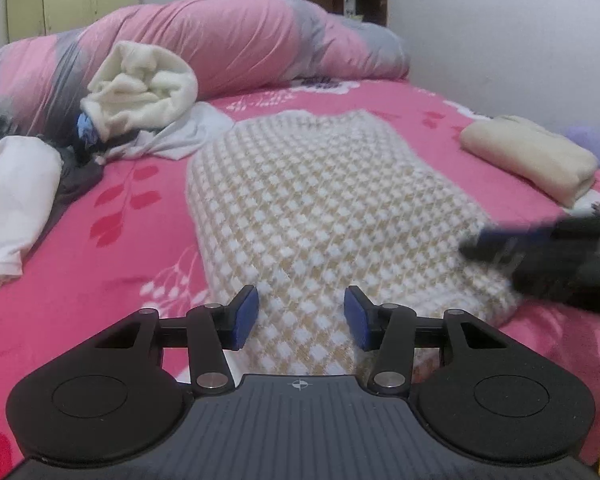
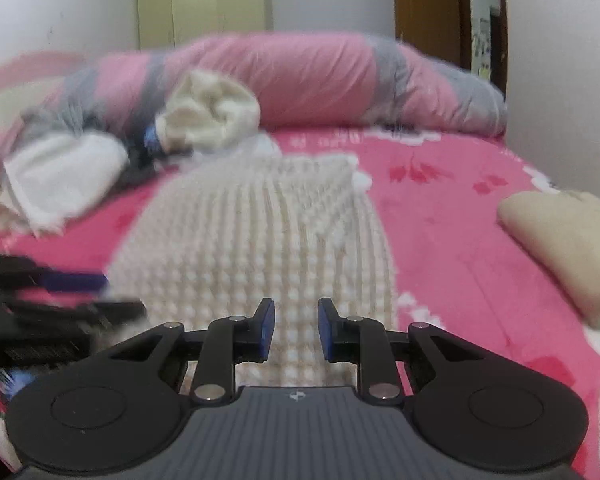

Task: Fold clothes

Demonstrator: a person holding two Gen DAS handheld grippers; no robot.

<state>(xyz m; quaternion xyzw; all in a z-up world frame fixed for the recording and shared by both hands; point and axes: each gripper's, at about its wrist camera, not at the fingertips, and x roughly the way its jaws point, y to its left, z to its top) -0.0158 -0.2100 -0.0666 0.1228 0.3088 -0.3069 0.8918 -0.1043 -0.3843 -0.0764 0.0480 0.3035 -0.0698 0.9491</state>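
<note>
A white-and-tan checked knit garment (image 1: 320,200) lies flat down the middle of the pink floral bed sheet (image 1: 140,260). My left gripper (image 1: 301,316) hovers over its near end, open, with nothing between the blue pads. In the same view my right gripper (image 1: 520,244) shows as a dark blur over the garment's right edge. The right wrist view is blurred. There the garment (image 2: 260,240) lies below my right gripper (image 2: 296,328), whose pads stand a narrow gap apart with no cloth pinched. My left gripper (image 2: 60,292) is at the garment's left edge.
A rolled pink-and-grey duvet (image 1: 228,40) lines the far side of the bed. A cream bundle (image 1: 148,84) and a white garment (image 1: 12,192) lie on a heap at the left. A folded beige piece (image 1: 532,160) sits at the right, by the wall.
</note>
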